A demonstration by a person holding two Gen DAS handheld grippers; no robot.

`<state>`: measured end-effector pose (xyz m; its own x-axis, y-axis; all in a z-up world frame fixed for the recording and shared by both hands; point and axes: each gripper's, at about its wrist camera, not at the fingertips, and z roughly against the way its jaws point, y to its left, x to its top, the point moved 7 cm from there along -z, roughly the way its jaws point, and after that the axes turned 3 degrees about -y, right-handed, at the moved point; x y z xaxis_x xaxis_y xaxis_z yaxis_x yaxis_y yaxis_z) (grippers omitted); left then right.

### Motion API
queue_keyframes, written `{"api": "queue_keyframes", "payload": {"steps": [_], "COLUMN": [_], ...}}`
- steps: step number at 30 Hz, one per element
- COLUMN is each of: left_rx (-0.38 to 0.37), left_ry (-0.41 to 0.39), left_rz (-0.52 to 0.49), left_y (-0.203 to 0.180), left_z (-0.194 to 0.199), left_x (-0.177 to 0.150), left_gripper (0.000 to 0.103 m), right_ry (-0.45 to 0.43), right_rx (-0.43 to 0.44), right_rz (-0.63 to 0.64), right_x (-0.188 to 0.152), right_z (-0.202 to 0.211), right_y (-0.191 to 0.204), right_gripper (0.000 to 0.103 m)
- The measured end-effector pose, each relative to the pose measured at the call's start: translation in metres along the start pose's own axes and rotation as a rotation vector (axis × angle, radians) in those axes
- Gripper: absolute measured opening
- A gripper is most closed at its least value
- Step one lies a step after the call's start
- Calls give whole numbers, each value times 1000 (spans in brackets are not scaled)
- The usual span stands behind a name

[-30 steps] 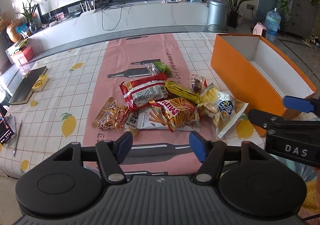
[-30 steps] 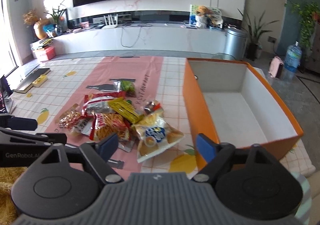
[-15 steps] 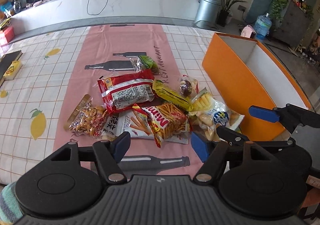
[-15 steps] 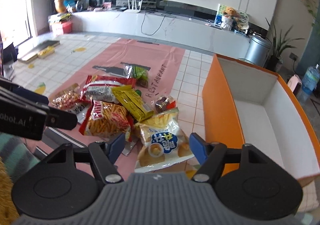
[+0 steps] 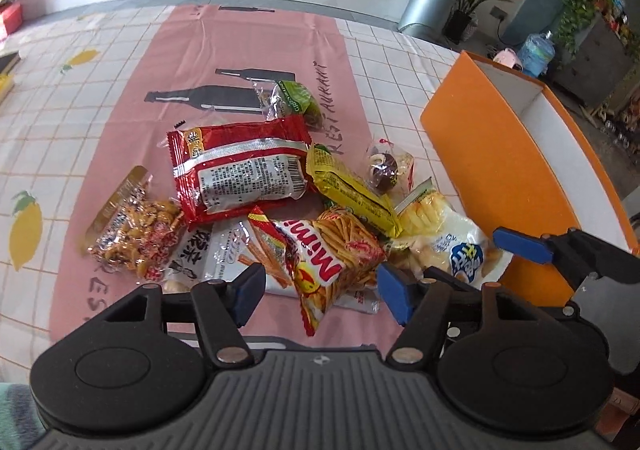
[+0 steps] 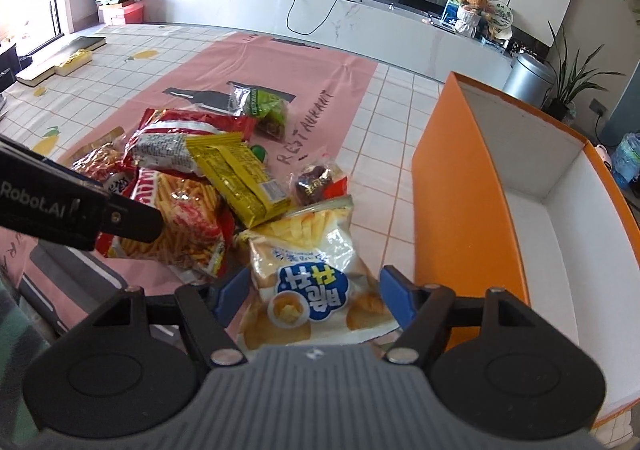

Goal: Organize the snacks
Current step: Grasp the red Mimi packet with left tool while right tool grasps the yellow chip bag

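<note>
A pile of snack packets lies on the pink table runner. My right gripper is open, its fingers on either side of the white chip bag with the blue label. My left gripper is open just above the near end of the Mimi stick-snack bag. Around these lie a red packet, a yellow packet, a peanut bag, a green packet and a small chocolate snack. The orange box stands open at the right, its inside white and bare.
The table has a checked lemon-print cloth. A book and a yellow item lie at the far left. A long white TV counter runs behind the table. The right gripper also shows in the left wrist view.
Both grippers have moved forward and down toward the pile. The right gripper now straddles the white chip bag; the left one hangs over the Mimi bag.
</note>
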<state>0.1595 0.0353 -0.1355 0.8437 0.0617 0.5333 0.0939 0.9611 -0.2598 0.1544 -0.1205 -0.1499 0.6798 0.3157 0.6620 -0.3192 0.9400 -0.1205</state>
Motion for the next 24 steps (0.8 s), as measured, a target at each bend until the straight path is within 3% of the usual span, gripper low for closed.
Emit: {"api": "queue_keyframes", "payload": {"steps": [8, 16, 19, 24], "left_rx": [-35, -72, -64, -51], "left_ry": [22, -7, -4, -23], "left_rz": [63, 119, 117, 123], "left_y": [8, 9, 9, 9], "left_z": [-18, -23, -21, -11], "left_x": [0, -1, -2, -6], "left_gripper": [75, 58, 45, 37], "right_ry": [32, 52, 59, 62], "right_rx": [48, 69, 69, 75], "right_rz": [-17, -26, -19, -30], "right_x": [3, -5, -5, -6], "right_z": [-18, -21, -21, -16], "right_y": [2, 5, 8, 12], "right_gripper": [70, 64, 58, 50]}}
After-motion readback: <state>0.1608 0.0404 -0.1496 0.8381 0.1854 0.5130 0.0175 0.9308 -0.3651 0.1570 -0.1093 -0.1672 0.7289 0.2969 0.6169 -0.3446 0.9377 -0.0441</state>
